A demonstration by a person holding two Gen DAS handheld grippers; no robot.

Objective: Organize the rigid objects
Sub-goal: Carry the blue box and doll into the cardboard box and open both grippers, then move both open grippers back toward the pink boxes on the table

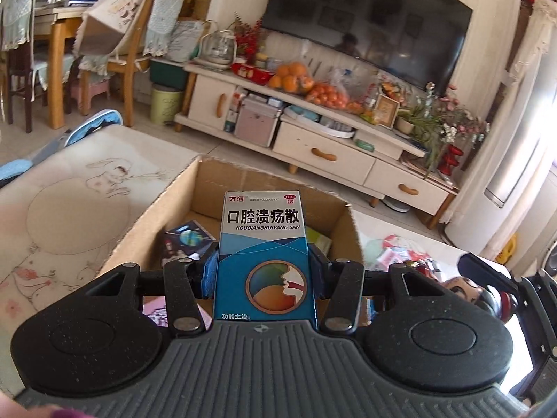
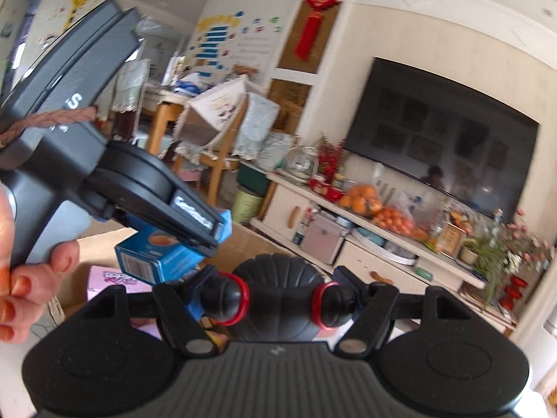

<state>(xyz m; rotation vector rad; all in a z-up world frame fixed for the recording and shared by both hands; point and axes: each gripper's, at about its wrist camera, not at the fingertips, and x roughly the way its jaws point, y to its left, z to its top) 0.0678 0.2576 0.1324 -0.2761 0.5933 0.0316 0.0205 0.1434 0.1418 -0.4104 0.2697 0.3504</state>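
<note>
My left gripper (image 1: pixel 263 271) is shut on a blue and white medicine box (image 1: pixel 264 244) and holds it upright above an open cardboard box (image 1: pixel 240 188). The same medicine box (image 2: pixel 156 257) shows in the right wrist view, held in the left gripper (image 2: pixel 195 230) at the left. My right gripper (image 2: pixel 280 299) is shut on a black ribbed round object with red rings (image 2: pixel 278 292), held up in the air beside the left gripper.
The cardboard box holds a space-picture book (image 1: pixel 188 237) and a pink box (image 2: pixel 111 278). A mat with rabbit drawings (image 1: pixel 69 202) lies to the left. A TV cabinet (image 1: pixel 313 132) with oranges stands behind, a dining table with chairs (image 1: pixel 69 35) at far left.
</note>
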